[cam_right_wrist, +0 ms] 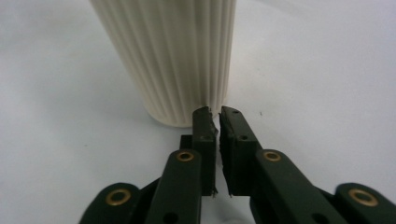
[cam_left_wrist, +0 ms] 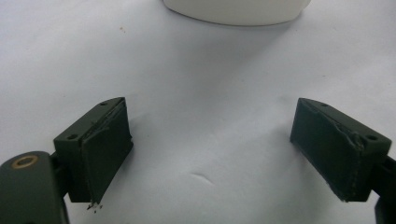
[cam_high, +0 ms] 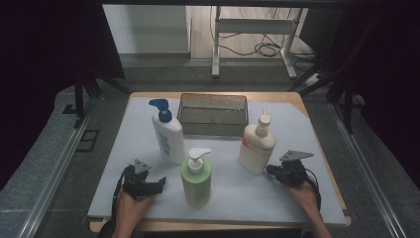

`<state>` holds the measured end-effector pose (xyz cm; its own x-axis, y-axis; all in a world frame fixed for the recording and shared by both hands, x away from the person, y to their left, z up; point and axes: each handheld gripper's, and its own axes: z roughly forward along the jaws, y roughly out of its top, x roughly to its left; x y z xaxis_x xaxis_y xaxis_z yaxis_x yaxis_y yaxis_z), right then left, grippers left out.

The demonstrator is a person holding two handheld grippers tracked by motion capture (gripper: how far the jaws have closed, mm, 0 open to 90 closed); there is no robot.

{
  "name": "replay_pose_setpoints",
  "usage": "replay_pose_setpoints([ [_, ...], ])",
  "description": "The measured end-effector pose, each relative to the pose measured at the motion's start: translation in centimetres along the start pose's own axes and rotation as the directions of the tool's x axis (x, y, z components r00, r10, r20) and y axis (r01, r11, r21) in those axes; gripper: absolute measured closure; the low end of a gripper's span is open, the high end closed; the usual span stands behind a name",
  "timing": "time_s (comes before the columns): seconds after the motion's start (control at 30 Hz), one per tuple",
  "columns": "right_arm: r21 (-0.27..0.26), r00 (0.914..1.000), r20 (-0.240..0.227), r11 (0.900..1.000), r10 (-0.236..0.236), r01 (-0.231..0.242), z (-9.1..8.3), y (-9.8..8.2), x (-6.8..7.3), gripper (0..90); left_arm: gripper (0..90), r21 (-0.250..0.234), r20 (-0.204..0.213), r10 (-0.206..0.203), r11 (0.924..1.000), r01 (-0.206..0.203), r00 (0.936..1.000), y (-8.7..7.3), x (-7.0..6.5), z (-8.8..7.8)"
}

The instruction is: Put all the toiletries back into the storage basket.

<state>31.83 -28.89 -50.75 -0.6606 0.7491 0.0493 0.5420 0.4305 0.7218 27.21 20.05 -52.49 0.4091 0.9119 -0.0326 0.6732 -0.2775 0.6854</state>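
Right tongs (cam_high: 273, 171) sit low on the desk (cam_high: 317, 208), tips aimed straight at the foot of the cream ribbed bottle (cam_high: 256, 145). In the right gripper view those tongs (cam_right_wrist: 215, 111) are all but closed, just a thin slit between the pads, nothing caught in it, and the ribbed bottle (cam_right_wrist: 170, 56) stands upright directly ahead of the tips, so near that I cannot tell whether they brush its base. The bottle wears a pointed nozzle cap and an orange-marked label, seen from the high view.

Over to the left tongs (cam_high: 159, 184): wide open, pads (cam_left_wrist: 105, 149) well apart, resting on the pale desk sheet (cam_left_wrist: 205, 84) with nothing between them. Ahead of them, in the left gripper view, the rounded bottom edge of a white container (cam_left_wrist: 238, 10) peeks in at the top, clear of the pads.

From above, the green pump bottle (cam_high: 196, 179) stands just beside the left tongs, between the two hands. Beyond it is the white bottle with the blue pump (cam_high: 167, 133), upright. Farther still from both tongs, at the back of the desk, sits the wire mesh basket (cam_high: 213, 115).
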Motion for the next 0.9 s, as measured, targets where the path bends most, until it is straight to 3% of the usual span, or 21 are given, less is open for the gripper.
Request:
replay_pose_setpoints([
  [0.1, -0.011, 1.0000, 0.001, 1.000, -0.005, 0.005, -0.5, 0.0, 0.4, 78.9, 11.7, -0.001, 0.001, -0.001, 1.0000, 0.001, 1.0000, 0.0, 0.0, 0.0],
  [0.27, -0.024, 0.9996, 0.007, 0.999, -0.027, 0.027, -1.3, 0.2, 0.9, 63.4, 11.7, 0.000, 0.000, -0.001, 1.0000, 0.001, 1.0000, 0.0, 0.0, 0.0],
  [0.47, 0.007, 0.9990, -0.004, 0.999, -0.044, 0.044, -0.9, 0.0, 1.1, 44.4, 11.7, -0.001, 0.000, -0.001, 1.0000, 0.001, 1.0000, 0.0, 0.0, 0.0],
  [0.63, 0.029, 0.9971, 0.028, 0.997, -0.071, 0.070, -0.9, 0.2, 1.6, 32.4, 11.7, 0.000, 0.001, -0.001, 1.0000, 0.001, 1.0000, 0.0, 0.0, 0.0],
  [0.9, 0.001, 0.9989, 0.026, 0.999, -0.038, 0.038, -1.2, 1.1, 1.4, 20.8, 11.7, -0.001, 0.001, -0.001, 1.0000, 0.001, 1.0000, 0.0, 0.0, 0.0],
])
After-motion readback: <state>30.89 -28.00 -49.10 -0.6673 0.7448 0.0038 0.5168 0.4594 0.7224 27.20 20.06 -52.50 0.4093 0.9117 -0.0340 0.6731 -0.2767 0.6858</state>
